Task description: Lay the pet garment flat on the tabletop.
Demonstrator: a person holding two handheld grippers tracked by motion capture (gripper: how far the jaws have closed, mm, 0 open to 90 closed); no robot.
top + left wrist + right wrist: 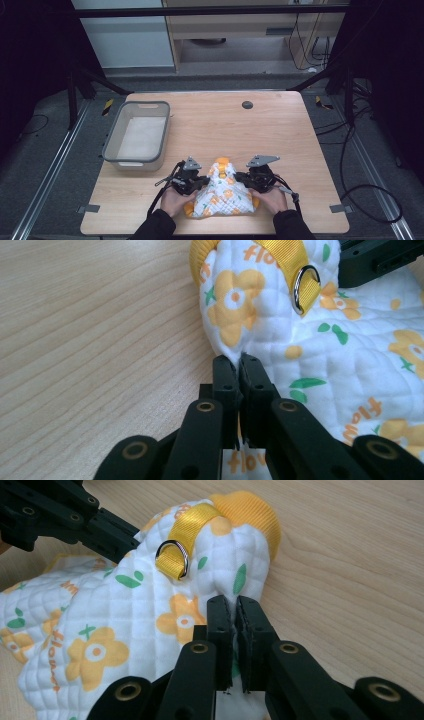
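High view: the white quilted fabric garment with orange flower print and yellow trim (222, 196) lies on the light wooden table (280, 130) at its near edge, between the left gripper (199, 181) and the right gripper (245, 178); a grey translucent plastic bin (112, 137) stands at 10 o'clock from it. Left gripper view: the jaws are pressed together, pinching a fold of the garment, with a metal D-ring on a yellow strap (306, 285) at 1 o'clock. Right gripper view: the jaws are clamped on the garment's edge.
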